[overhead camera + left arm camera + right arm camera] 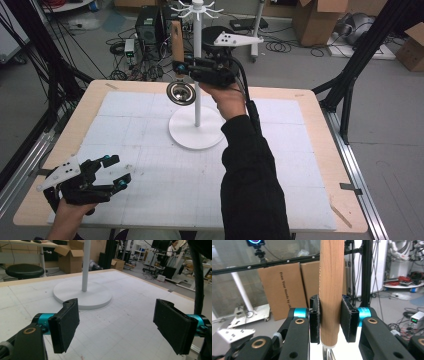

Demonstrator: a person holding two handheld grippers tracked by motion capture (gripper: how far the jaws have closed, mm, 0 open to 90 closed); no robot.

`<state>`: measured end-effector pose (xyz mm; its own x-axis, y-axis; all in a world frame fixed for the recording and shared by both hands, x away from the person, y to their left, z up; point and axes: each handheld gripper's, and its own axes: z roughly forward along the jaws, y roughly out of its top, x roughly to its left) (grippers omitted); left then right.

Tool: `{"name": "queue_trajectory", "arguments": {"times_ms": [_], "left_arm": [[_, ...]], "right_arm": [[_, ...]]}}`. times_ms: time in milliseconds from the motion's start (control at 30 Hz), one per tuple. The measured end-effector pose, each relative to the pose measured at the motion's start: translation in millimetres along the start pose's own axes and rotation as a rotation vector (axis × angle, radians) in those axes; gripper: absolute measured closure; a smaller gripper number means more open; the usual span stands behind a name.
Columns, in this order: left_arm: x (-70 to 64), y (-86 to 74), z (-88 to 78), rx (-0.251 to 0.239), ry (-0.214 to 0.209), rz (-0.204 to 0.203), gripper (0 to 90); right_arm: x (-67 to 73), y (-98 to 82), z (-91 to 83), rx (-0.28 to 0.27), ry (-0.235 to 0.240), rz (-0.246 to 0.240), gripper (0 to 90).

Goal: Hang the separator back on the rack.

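A utensil with a wooden handle (177, 39) and a round metal bowl (181, 93) hangs upright beside the pole of a white hook stand (197, 102). My right gripper (180, 67) is shut on the handle, raised above the table next to the pole. In the right gripper view the pads (348, 318) press both sides of the wooden handle (331, 285). My left gripper (117, 172) rests low at the table's front left, open with nothing between its fingers. In the left gripper view the left gripper (117, 325) faces the stand's round base (100, 298).
The stand's round base (187, 137) sits mid-table on a white gridded mat (150, 180); its hooks (216, 9) spread out at the top. Beyond the table's far edge lie cables, equipment and cardboard boxes (320, 20). Black frame posts (350, 75) flank the table.
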<state>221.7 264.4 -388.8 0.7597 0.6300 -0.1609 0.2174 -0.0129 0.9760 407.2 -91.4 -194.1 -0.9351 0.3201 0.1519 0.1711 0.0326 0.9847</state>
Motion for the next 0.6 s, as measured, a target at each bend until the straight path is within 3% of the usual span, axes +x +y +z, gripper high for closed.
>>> {"name": "queue_trajectory", "arguments": {"times_ms": [233, 433, 600], "left_arm": [[-1.3, 0.1, 1.6, 0.001, -0.01, 0.005, 21.3], [0.2, 0.1, -1.2, -0.005, -0.012, -0.003, 21.3], [0.0, 0.0, -0.4, 0.001, -0.017, 0.001, 21.3]], "right_arm": [[-8.5, 14.8, 13.0, 0.03, -0.075, 0.02, 72.5], [-18.6, 12.1, 13.8, 0.026, -0.134, 0.08, 72.4], [-21.4, 11.3, 12.6, 0.017, -0.162, 0.094, 72.4]]}}
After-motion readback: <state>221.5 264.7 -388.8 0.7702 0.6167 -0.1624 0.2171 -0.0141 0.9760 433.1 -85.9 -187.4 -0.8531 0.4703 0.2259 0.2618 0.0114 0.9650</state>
